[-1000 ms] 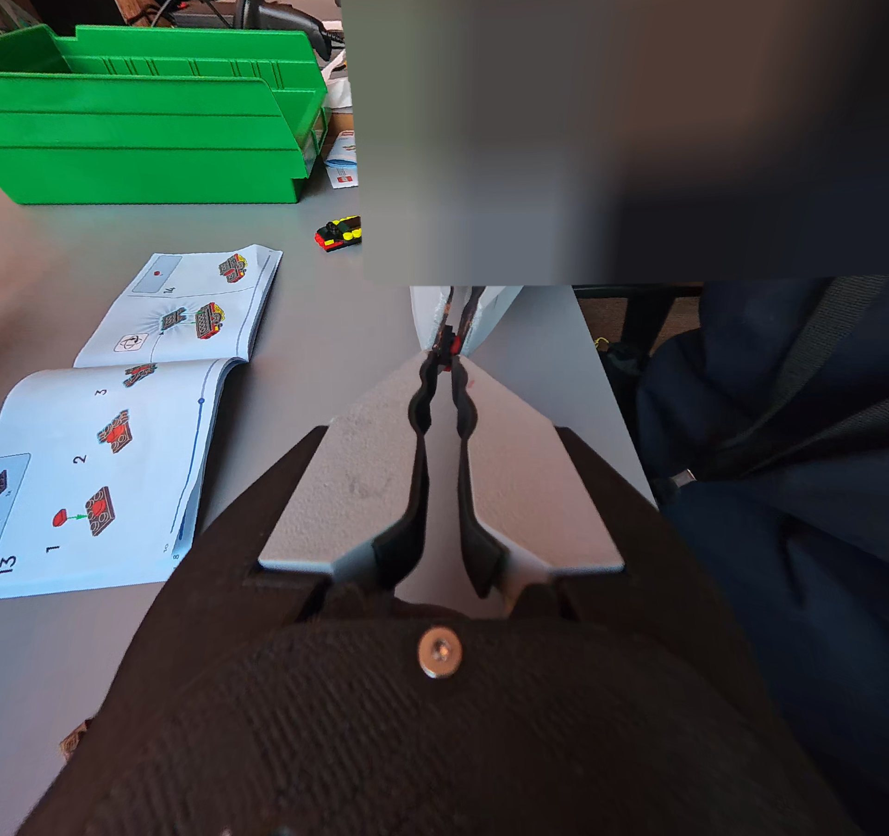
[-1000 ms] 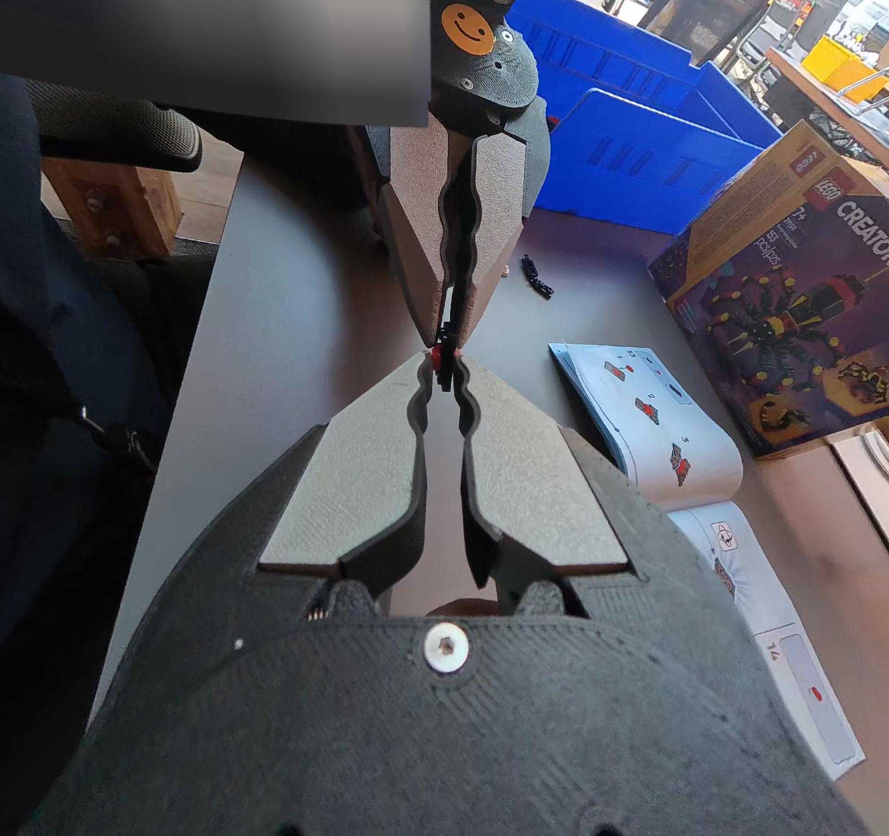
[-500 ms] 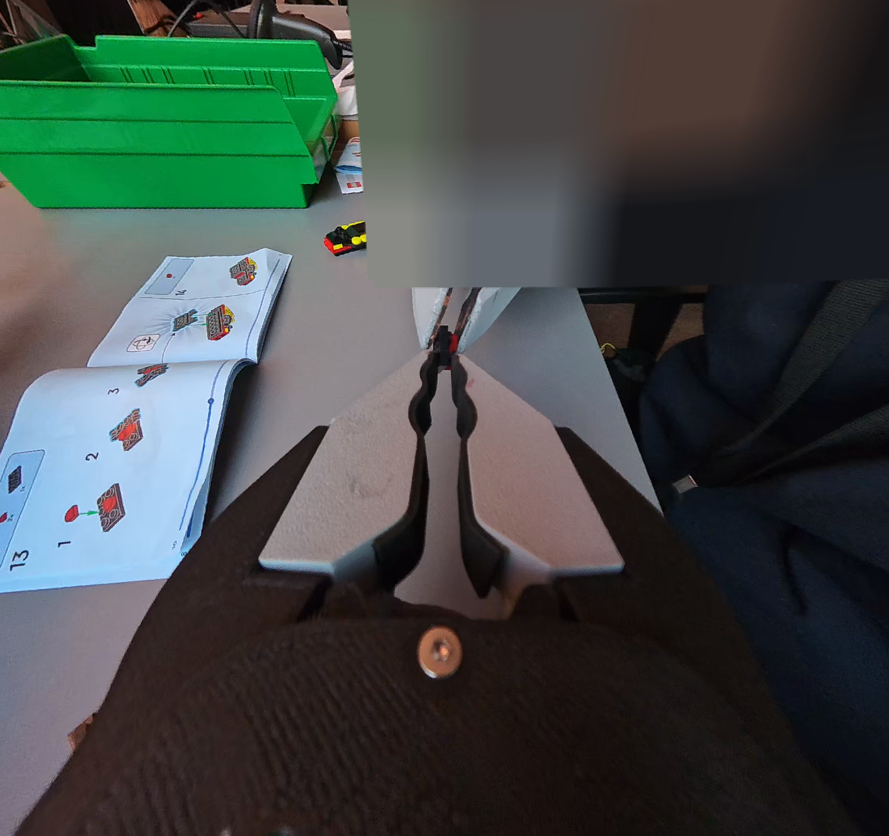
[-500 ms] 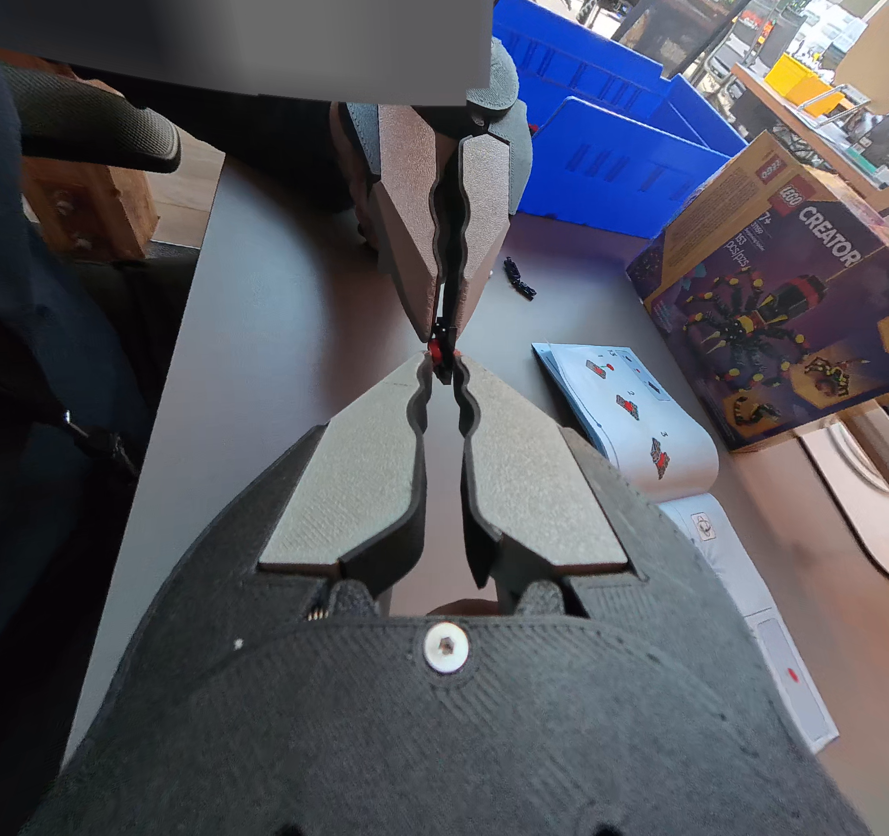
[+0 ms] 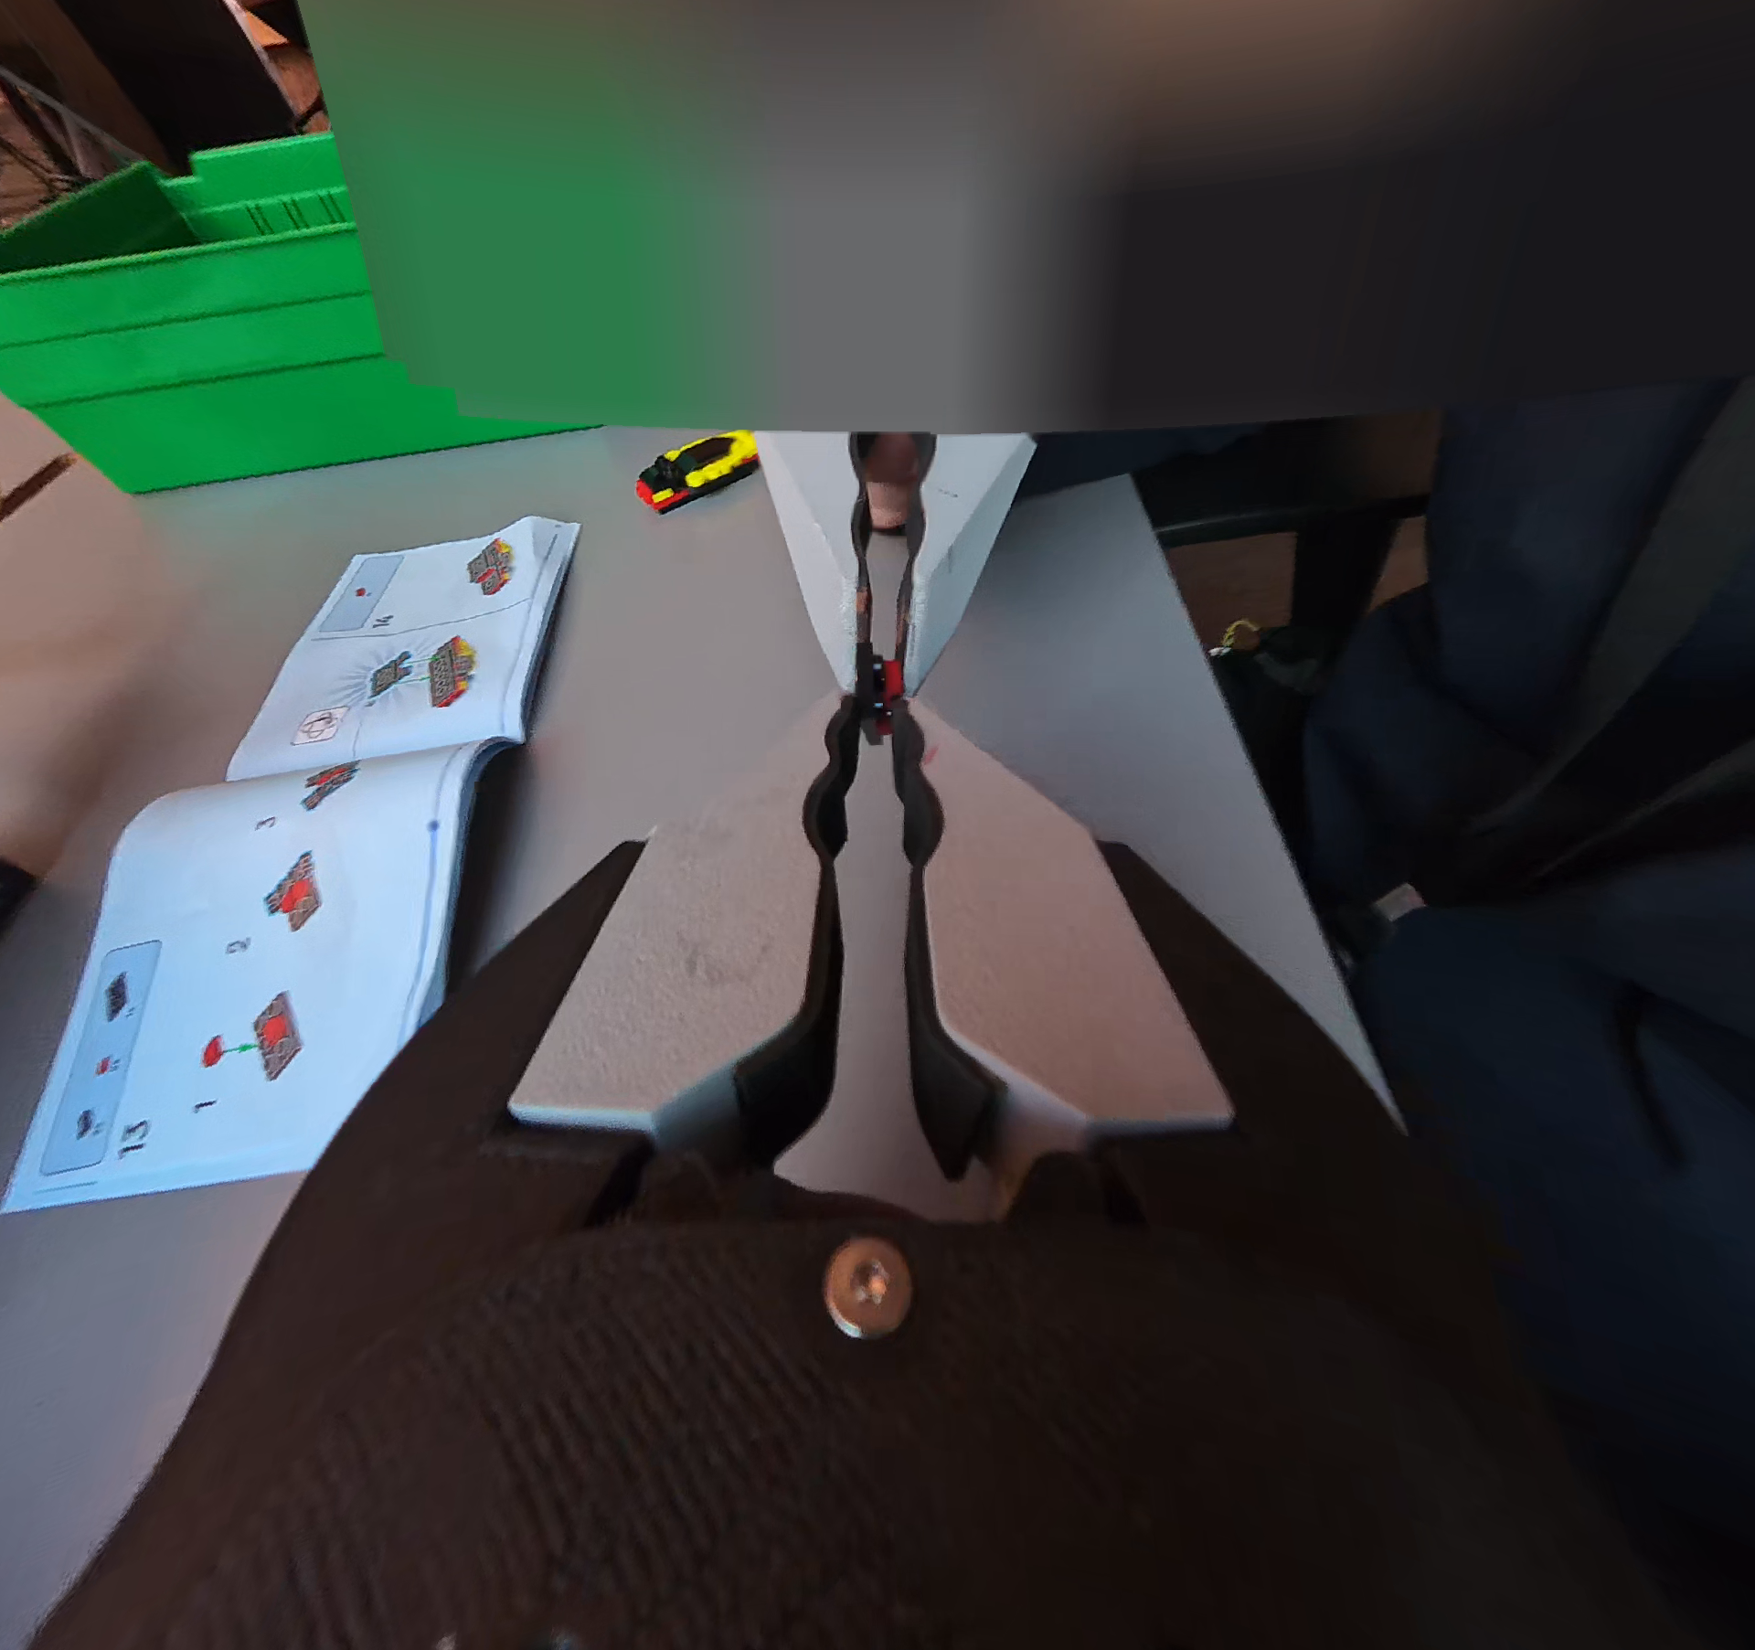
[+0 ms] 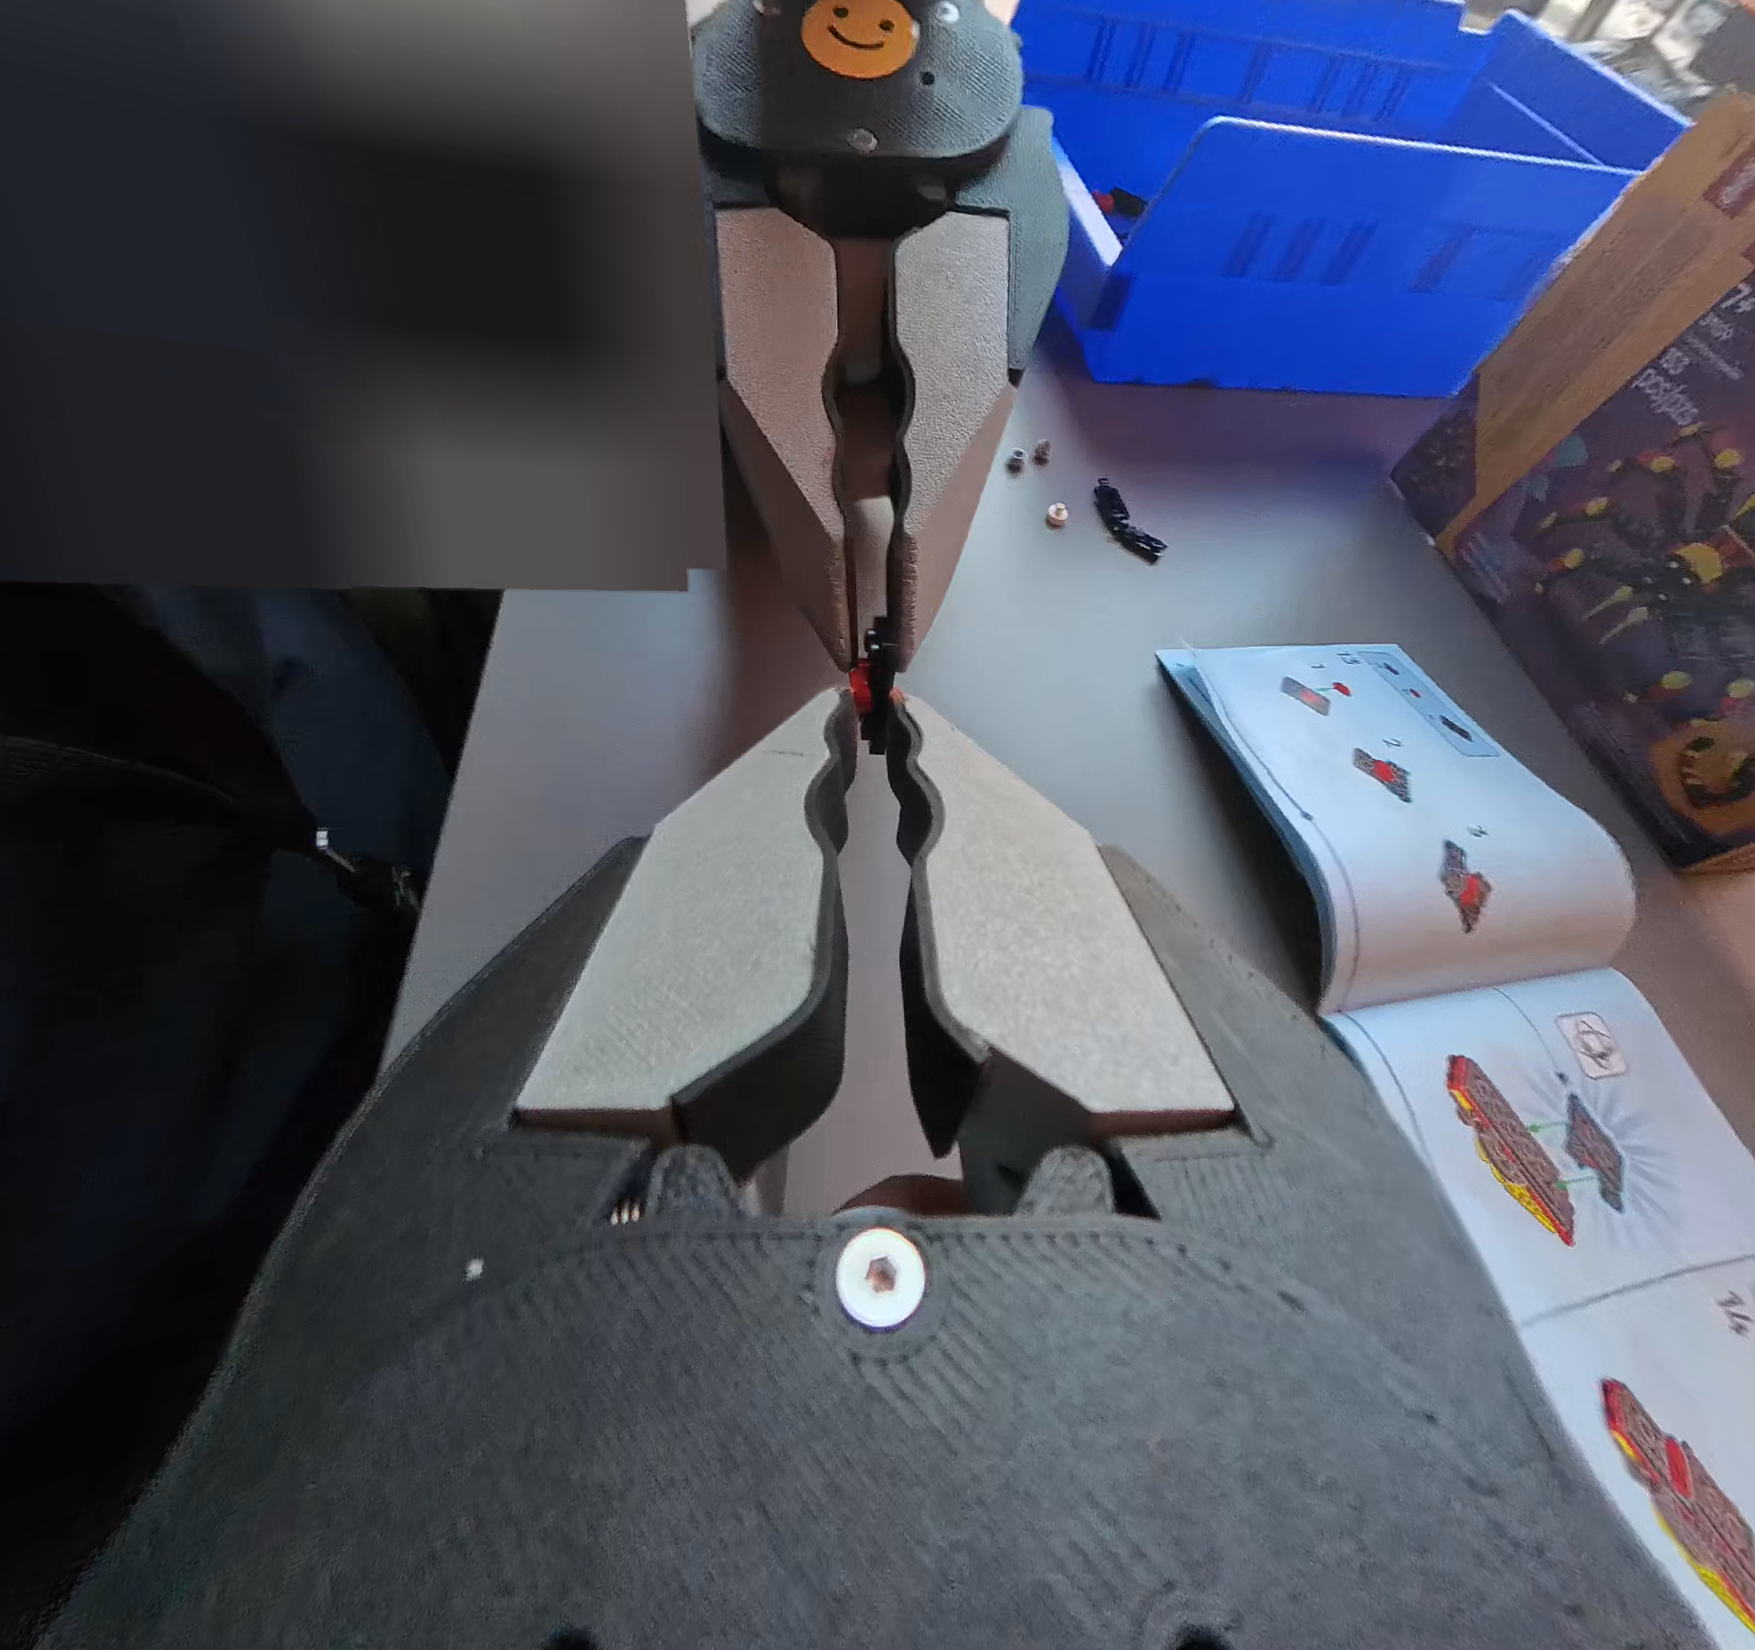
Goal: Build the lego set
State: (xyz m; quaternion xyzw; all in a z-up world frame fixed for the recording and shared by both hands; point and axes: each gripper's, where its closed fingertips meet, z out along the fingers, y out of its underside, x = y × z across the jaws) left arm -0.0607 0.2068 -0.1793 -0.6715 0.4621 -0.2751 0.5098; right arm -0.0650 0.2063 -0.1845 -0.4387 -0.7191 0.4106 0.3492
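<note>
the left gripper [image 5: 869, 723] and right gripper [image 6: 869, 719] meet tip to tip above the grey table [image 6: 1092, 655] — both pinch the tiny black-and-red lego piece [image 5: 878, 688], its long axis along their shared line.

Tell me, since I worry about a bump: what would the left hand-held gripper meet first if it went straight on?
The right hand-held gripper, tip to tip with the left hand-held gripper; only the small red and black lego pieces lie between them.
</note>
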